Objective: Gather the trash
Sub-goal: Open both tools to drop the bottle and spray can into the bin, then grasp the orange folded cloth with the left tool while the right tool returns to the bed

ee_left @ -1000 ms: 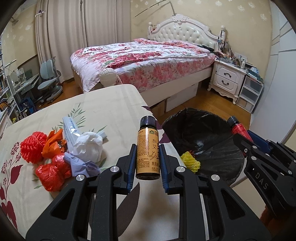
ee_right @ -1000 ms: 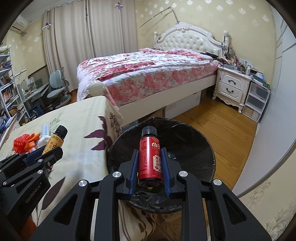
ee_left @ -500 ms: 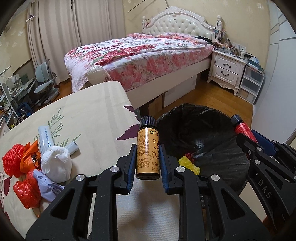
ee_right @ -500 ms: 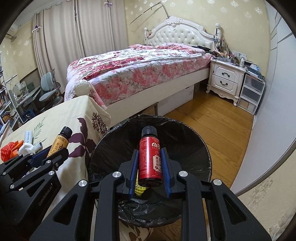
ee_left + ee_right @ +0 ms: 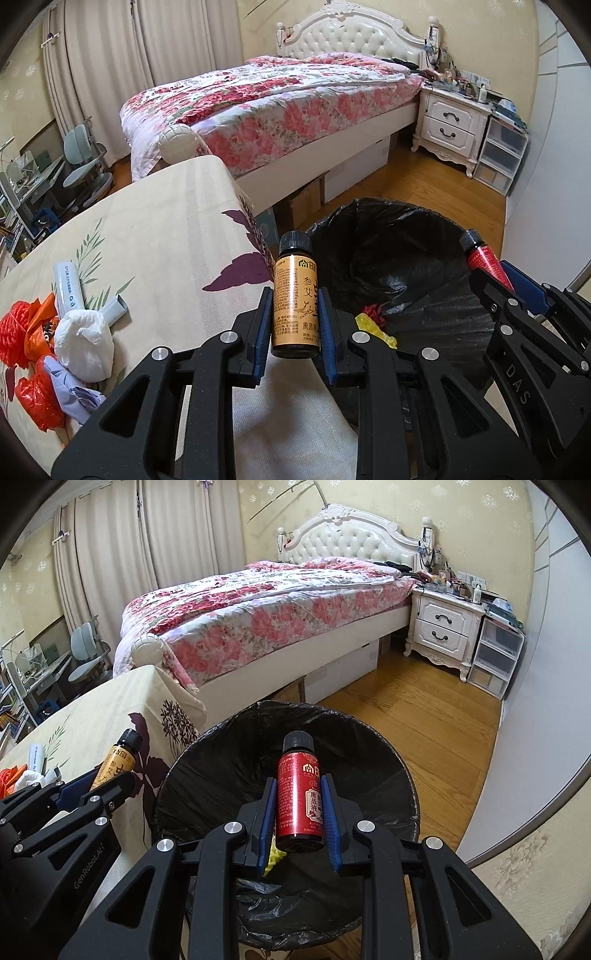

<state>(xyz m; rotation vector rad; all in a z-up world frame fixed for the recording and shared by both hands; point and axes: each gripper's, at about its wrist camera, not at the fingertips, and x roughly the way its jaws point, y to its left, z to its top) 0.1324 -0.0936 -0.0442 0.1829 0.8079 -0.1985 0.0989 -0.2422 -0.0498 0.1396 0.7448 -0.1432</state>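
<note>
My left gripper (image 5: 294, 314) is shut on an upright gold-labelled bottle (image 5: 295, 310), held over the table edge beside the bin (image 5: 391, 258). My right gripper (image 5: 299, 805) is shut on an upright red bottle (image 5: 300, 797), held above the black-lined bin (image 5: 229, 760). Yellow and red scraps (image 5: 373, 325) lie inside the bin. The gold-labelled bottle (image 5: 120, 758) and the left gripper show at the left of the right wrist view. The red bottle (image 5: 484, 258) shows at the right of the left wrist view.
On the cream floral tablecloth (image 5: 166, 229) lie red and orange wrappers (image 5: 22, 332), a white wad (image 5: 83, 343), a purple scrap (image 5: 72, 391) and a white tube (image 5: 68, 288). A bed (image 5: 280, 96) and a nightstand (image 5: 450, 125) stand behind, across wooden floor (image 5: 424, 716).
Both grippers have moved right with their bottles. The bin now fills more of the view, and the right gripper's red bottle hangs over its opening. The trash pile has slid to the left.
</note>
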